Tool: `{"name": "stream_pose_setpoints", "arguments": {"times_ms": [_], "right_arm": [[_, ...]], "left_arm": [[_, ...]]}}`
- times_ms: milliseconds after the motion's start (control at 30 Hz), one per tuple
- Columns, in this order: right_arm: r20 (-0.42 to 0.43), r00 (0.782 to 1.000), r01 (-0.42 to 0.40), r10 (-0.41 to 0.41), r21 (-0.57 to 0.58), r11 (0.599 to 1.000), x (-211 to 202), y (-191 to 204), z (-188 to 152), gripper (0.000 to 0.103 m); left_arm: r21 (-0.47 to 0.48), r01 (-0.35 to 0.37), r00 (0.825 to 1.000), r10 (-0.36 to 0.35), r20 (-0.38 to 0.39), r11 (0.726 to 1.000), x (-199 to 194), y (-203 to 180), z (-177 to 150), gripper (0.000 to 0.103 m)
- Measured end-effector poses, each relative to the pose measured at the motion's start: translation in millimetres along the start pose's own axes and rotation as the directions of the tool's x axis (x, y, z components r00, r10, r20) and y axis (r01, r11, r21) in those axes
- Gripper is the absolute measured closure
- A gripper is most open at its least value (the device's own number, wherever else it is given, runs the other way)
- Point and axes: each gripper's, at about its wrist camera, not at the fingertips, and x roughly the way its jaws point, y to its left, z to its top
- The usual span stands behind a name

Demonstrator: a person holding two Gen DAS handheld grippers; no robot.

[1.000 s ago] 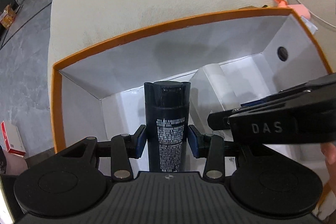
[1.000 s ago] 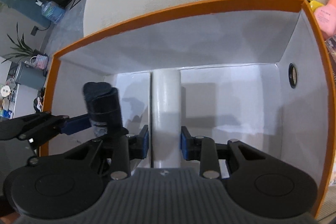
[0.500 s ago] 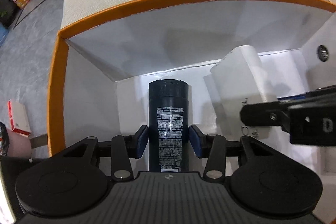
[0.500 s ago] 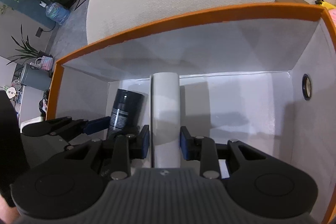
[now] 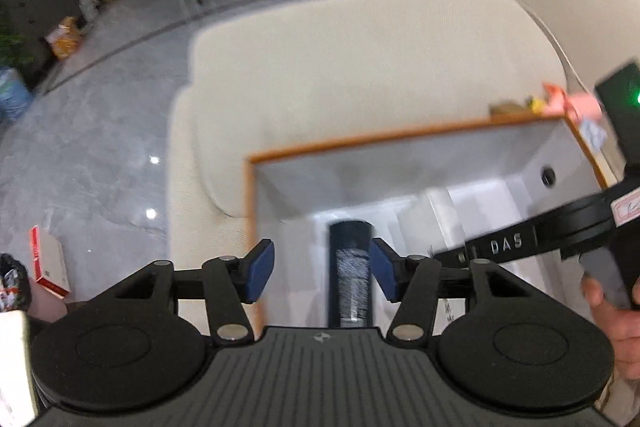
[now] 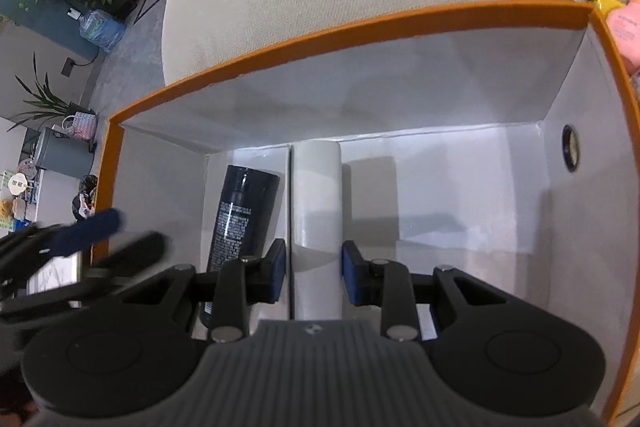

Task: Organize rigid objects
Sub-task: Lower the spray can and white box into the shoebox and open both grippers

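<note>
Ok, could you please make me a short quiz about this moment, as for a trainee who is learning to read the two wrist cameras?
1. True or false: the left gripper is clamped on the black bottle.
2. What colour is the rim of the box? A) orange B) blue C) green
3. Fill in: the bottle between the fingers of the right gripper is ____.

Key:
1. False. Its jaws are spread and the black bottle lies in the box, free of both pads.
2. A.
3. White: it is the white bottle, beside the black one.
</note>
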Motion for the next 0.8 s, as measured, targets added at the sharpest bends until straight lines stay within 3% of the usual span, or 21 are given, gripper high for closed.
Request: {"name": "stream_pose_setpoints", "arguments": {"times_ms": [100, 200, 333, 467, 633, 800], "right_arm": [[-0.036, 0.999, -0.038, 0.039, 0.034, 0.999, 8.0, 4.1, 3.7, 0.074], [-0.05, 0.996, -0.076, 0.079, 0.049, 0.996, 15.4, 12.1, 6.5, 0.074], [-0.04, 0.995, -0.088, 0.09, 0.051, 0.995, 22.1, 17.0, 11.9, 0.074], [-0.042, 0.995, -0.086, 0.089, 0.066, 0.994, 23.2, 11.0, 11.5, 0.074], [-0.013, 0.999, 0.032, -0.033, -0.015, 0.999, 13.0, 14.2, 7.4, 0.069], [-0.025, 0.995, 0.092, -0.094, -0.065, 0.994, 11.8, 18.4, -1.8, 0.063]], "left_arm": [[-0.054, -0.034, 0.999, 0.034, 0.001, 0.998, 1.8, 14.5, -2.7, 0.037], [-0.091, -0.026, 0.999, 0.023, -0.037, 0.996, 7.0, 24.6, -7.3, 0.038], [-0.109, 0.036, 0.996, -0.044, -0.071, 0.993, 14.1, 28.8, -14.5, 0.052], [-0.099, 0.042, 0.995, -0.051, -0.087, 0.994, 17.7, 22.6, -20.1, 0.063], [-0.105, 0.037, 0.996, -0.045, -0.08, 0.994, 18.7, 22.1, -21.9, 0.066], [-0.11, 0.035, 0.996, -0.043, -0.077, 0.993, 20.3, 21.0, -26.0, 0.067]]}}
